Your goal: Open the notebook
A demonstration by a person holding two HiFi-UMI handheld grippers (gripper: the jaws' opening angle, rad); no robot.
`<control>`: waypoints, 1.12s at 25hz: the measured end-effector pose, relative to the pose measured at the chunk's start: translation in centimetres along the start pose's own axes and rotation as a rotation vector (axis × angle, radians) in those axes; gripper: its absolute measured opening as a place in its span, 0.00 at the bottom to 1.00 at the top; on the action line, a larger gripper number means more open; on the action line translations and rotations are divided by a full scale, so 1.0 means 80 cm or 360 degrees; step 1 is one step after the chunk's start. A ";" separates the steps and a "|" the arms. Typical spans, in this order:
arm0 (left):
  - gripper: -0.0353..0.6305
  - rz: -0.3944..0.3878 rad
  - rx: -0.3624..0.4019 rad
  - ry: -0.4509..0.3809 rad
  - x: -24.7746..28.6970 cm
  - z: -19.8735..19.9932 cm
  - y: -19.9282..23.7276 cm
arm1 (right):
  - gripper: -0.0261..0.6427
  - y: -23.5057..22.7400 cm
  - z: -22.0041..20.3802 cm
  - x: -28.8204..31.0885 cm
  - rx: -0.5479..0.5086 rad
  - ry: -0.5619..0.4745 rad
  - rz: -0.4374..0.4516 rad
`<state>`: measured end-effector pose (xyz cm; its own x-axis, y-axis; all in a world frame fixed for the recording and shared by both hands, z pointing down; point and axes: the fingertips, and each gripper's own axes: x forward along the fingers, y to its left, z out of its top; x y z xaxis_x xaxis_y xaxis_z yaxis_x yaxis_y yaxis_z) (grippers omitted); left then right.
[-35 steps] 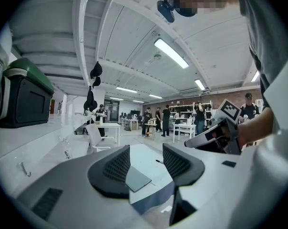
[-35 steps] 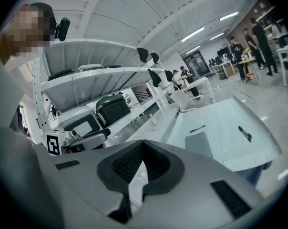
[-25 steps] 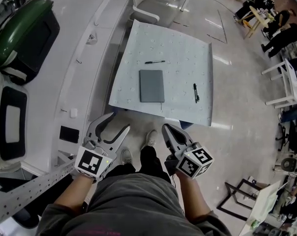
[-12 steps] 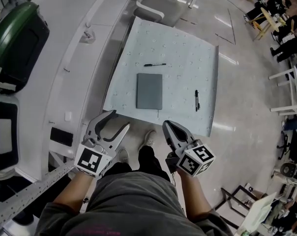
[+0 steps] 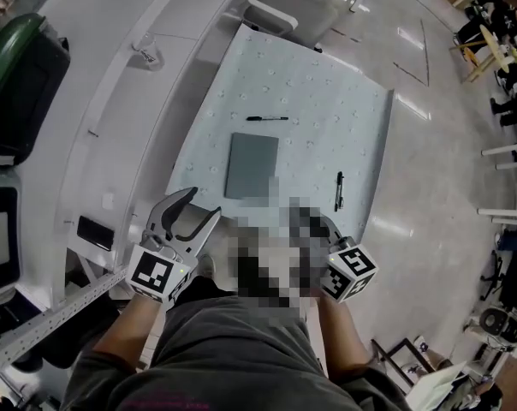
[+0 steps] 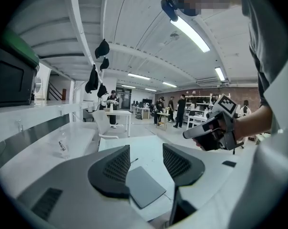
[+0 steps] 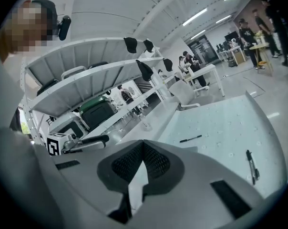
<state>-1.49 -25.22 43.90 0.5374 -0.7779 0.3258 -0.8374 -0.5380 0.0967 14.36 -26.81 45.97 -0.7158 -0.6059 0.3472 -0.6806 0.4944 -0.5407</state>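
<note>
- One pale blue-white tabletop with a dotted surface (image 5: 327, 110) fills the middle of the head view, with a long white counter (image 5: 96, 75) running along its left side.
- One dark green, black-sided case (image 5: 19, 75) sits on that counter at the far left.
- The left gripper (image 6: 146, 149) is held short of the table's near edge with its claw spread wide and nothing in it.
- The right gripper (image 7: 143, 147) is held beside it, its claw pinched together at the tips and empty.
- One flat grey notebook (image 5: 252, 165) lies closed on the table, left of centre and near the near edge, clear of both grippers.
- Two black pens lie apart from it: one pen (image 5: 267, 118) crosswise just beyond it, the other pen (image 5: 338, 191) lengthwise to its right.
</note>
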 end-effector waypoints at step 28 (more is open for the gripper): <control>0.38 0.0154 -0.0442 0.0369 0.123 -0.178 0.024 | 0.04 -0.116 -0.024 0.090 0.0014 0.0386 0.0157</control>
<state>0.74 -29.30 60.65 0.4442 -0.7095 0.5471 -0.8955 -0.3323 0.2961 15.21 -34.56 54.99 -0.7959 -0.3870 0.4656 -0.6050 0.5375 -0.5874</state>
